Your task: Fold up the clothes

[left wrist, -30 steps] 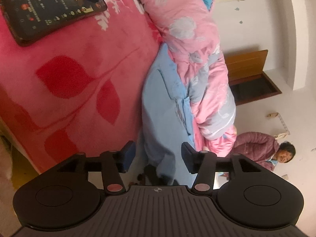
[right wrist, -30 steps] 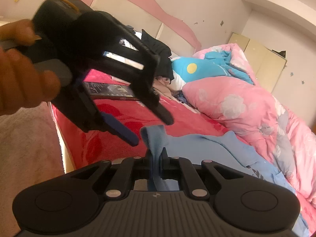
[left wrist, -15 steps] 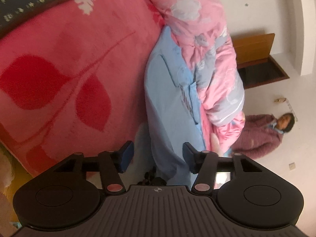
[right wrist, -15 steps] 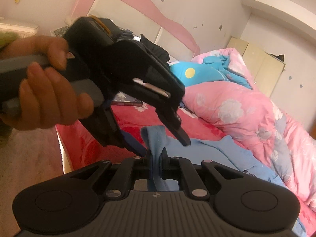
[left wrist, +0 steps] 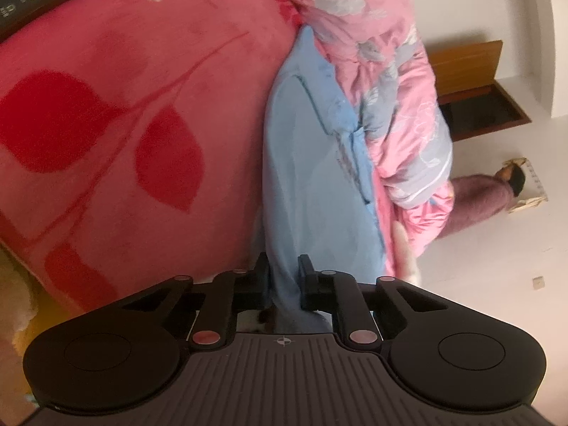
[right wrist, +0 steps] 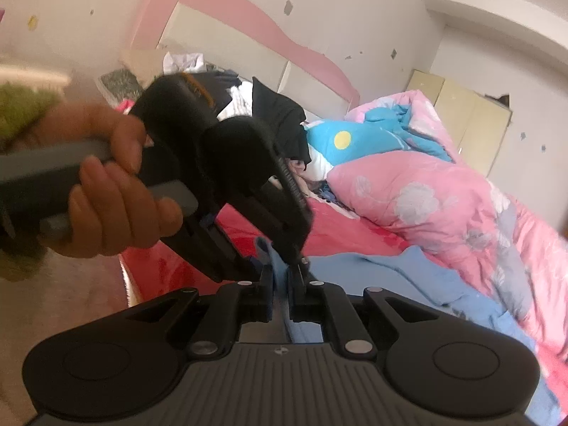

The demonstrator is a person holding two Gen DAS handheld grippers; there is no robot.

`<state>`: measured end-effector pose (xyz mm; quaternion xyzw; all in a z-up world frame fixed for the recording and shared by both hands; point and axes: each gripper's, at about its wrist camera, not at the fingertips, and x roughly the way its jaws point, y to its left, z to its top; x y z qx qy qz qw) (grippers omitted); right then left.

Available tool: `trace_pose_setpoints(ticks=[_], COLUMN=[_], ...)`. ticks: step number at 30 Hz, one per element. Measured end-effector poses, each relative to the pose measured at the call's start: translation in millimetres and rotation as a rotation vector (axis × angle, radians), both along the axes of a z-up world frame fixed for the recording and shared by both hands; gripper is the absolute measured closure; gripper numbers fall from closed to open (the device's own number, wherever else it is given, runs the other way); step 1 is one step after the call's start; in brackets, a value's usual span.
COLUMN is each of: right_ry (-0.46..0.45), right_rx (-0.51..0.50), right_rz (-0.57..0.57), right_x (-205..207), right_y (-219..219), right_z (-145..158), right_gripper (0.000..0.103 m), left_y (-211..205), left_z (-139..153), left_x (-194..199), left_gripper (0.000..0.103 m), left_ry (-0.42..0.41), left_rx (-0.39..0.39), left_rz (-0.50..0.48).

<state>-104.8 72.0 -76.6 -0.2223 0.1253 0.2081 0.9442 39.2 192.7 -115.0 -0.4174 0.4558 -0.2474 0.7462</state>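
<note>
A red blanket (left wrist: 117, 131) with a leaf pattern covers the bed, and a pink quilt (left wrist: 387, 81) lies bunched along its right side. Between them the light blue garment (left wrist: 312, 177) stretches from far to near. Its near edge is pinched by the left gripper (left wrist: 283, 277) and, just beside it, by the right gripper (right wrist: 281, 278); both have their jaws pressed on the cloth.

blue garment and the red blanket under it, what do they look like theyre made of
The blue garment looks like a thin, matte knit, perhaps cotton jersey: it drapes in soft folds and shows stitched seams. The red blanket looks like plush fleece: a fuzzy, slightly shiny nap with a printed leaf pattern. Neither fibre can be confirmed from the pictures.
</note>
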Motion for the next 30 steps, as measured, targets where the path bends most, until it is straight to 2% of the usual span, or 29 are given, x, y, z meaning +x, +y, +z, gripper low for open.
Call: trace_pose_setpoints(ticks=[6,9,12,18,21,22,27,30], right_ry=[0.147,0.213,0.263,0.251,0.245,0.255,0.346,0.407], right_rx=[0.230,0.385,0.537,0.737,0.840,0.876,1.087,1.202], right_rz=[-0.105,-0.220,-0.375,-0.710,-0.851,-0.870,-0.926,-0.908], right_x=[-6.8,-11.3,-21.0,-58.6,-78.7,-82.8,-94.1,-93.2], right_y=[-65.7,-118.8,-183.3,-305.1,-357.2,-369.4,-423.2,-440.8], right_z=[17.1,27.1,34.4,35.8,30.0,26.2,-6.3,-27.5], right_gripper=[0.095,0.092,0.085,0.067,0.062,0.056,0.054,0.053], left_y=[-3.9,-6.7,-10.6,-17.2,-20.3,-21.4,-27.1,-30.9], left_z=[1.6,3.6,6.8,10.5,11.8,12.1,15.2,17.1], left_x=[-4.9,-7.2,-8.6,-11.2,-12.3,-12.4,-13.0,-13.3], left_gripper=[0.092,0.092,0.092,0.092,0.092,0.092,0.091,0.091], left_ry=[-0.024,-0.044,-0.070,-0.103,-0.108,-0.109,-0.120,-0.123], left_rx=[0.061,0.097,0.140,0.203,0.220,0.226,0.264,0.278], left_rz=[-0.007,-0.014,-0.029,-0.047,-0.044,-0.043,-0.046,-0.044])
